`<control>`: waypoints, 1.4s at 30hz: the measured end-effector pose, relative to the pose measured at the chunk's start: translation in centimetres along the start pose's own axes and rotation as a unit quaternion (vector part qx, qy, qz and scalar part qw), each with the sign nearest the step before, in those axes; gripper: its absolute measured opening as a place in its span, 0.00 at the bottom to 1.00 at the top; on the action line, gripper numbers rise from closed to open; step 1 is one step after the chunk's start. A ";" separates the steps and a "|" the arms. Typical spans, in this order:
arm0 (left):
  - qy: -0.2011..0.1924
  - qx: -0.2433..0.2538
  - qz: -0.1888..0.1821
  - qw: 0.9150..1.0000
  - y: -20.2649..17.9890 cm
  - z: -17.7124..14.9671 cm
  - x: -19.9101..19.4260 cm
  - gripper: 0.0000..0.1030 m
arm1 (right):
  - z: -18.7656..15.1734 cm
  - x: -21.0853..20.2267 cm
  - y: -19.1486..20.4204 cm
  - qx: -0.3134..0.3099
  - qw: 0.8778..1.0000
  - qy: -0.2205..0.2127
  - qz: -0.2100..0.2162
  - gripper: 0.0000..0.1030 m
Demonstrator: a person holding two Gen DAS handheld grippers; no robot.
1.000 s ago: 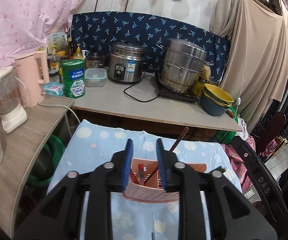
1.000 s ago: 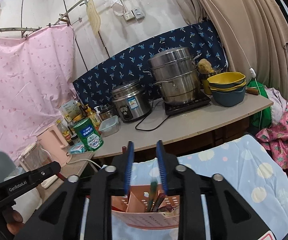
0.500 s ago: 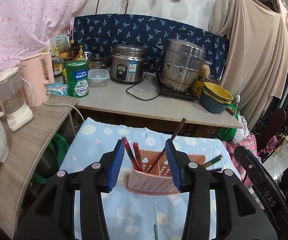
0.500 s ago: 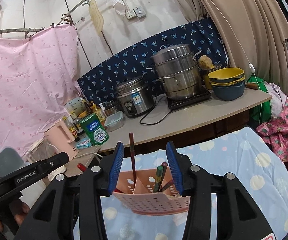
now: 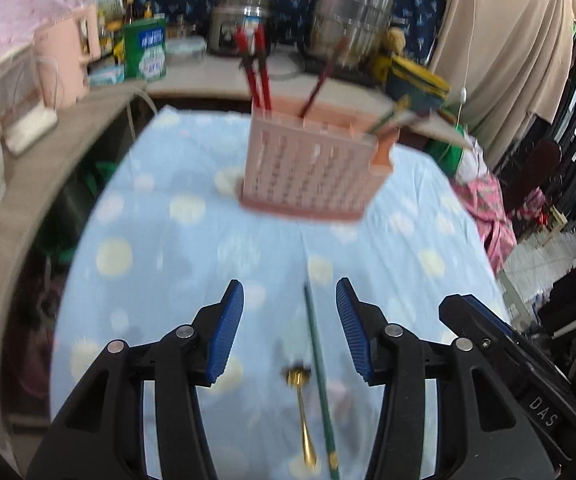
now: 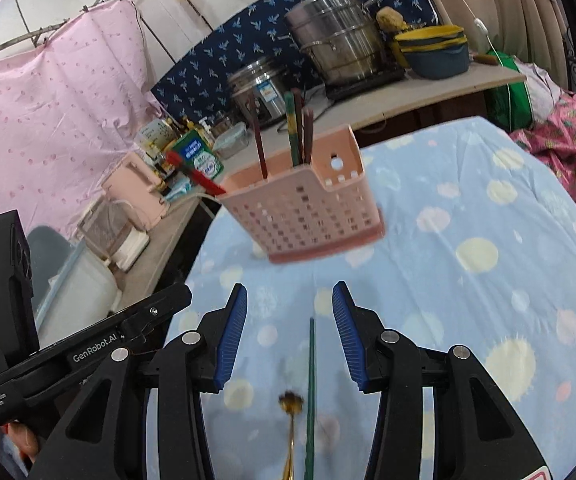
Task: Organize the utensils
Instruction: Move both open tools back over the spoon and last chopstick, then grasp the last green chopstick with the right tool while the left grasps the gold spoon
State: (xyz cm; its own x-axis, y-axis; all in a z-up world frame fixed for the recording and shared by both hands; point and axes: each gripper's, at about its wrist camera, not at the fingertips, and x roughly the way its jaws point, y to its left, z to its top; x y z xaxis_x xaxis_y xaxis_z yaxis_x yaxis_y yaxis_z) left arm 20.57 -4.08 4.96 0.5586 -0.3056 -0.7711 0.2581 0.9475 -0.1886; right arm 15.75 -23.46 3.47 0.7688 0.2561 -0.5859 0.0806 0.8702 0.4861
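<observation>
A pink perforated utensil holder [image 5: 311, 172] stands on the blue dotted tablecloth [image 5: 160, 248], with red chopsticks [image 5: 258, 68] and darker sticks in it. It also shows in the right wrist view [image 6: 307, 210], holding green and brown chopsticks [image 6: 293, 128]. A green chopstick [image 5: 319, 372] and a gold spoon [image 5: 301, 412] lie on the cloth between the fingers of my open, empty left gripper [image 5: 289, 328]. The same chopstick [image 6: 310, 392] and spoon [image 6: 289, 432] lie between the fingers of my open, empty right gripper [image 6: 288, 332].
A counter behind holds a steel steamer pot [image 6: 339, 40], rice cooker [image 6: 262, 84], stacked bowls [image 6: 433, 48] and a green tin [image 5: 144, 52]. A pink kettle [image 5: 66, 64] and blender [image 5: 20, 104] stand on the left shelf. The left gripper's body [image 6: 68, 344] shows beside my right gripper.
Both grippers have opened wider and pulled back from the pink holder, which now stands free on the cloth. The green chopstick and gold spoon have come into view between the fingers.
</observation>
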 end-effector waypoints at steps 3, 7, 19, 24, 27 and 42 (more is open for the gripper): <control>0.041 -0.001 0.004 0.999 0.3 -4.1 1.2 0.45 | -4.1 0.0 -0.6 -0.011 0.999 0.037 -0.022 0.43; 0.070 -0.008 0.013 0.997 0.8 -8.4 1.8 0.45 | -9.3 0.3 -1.3 -0.036 0.994 0.084 -0.053 0.43; 0.107 -0.010 0.022 0.994 1.8 -15.0 2.0 0.47 | -16.5 0.6 -1.1 -0.084 0.985 0.137 -0.068 0.43; 0.099 -0.004 0.042 0.994 2.1 -15.5 1.9 0.48 | -17.3 1.0 0.1 -0.106 0.983 0.134 -0.071 0.39; 0.093 -0.004 0.051 0.994 2.3 -15.6 1.7 0.50 | -17.5 1.2 0.4 -0.113 0.982 0.131 -0.073 0.36; 0.091 -0.005 0.067 0.994 2.7 -15.6 1.8 0.59 | -17.8 2.3 1.3 -0.154 0.976 0.118 -0.099 0.23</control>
State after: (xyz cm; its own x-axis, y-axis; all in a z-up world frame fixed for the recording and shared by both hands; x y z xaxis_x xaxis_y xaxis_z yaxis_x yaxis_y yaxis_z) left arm 9.98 -0.64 -6.46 0.4357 -0.1557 -0.8865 0.1828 0.9797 -0.0822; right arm 6.33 -14.19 -8.80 0.5875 0.1274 -0.7991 -0.0091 0.9885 0.1509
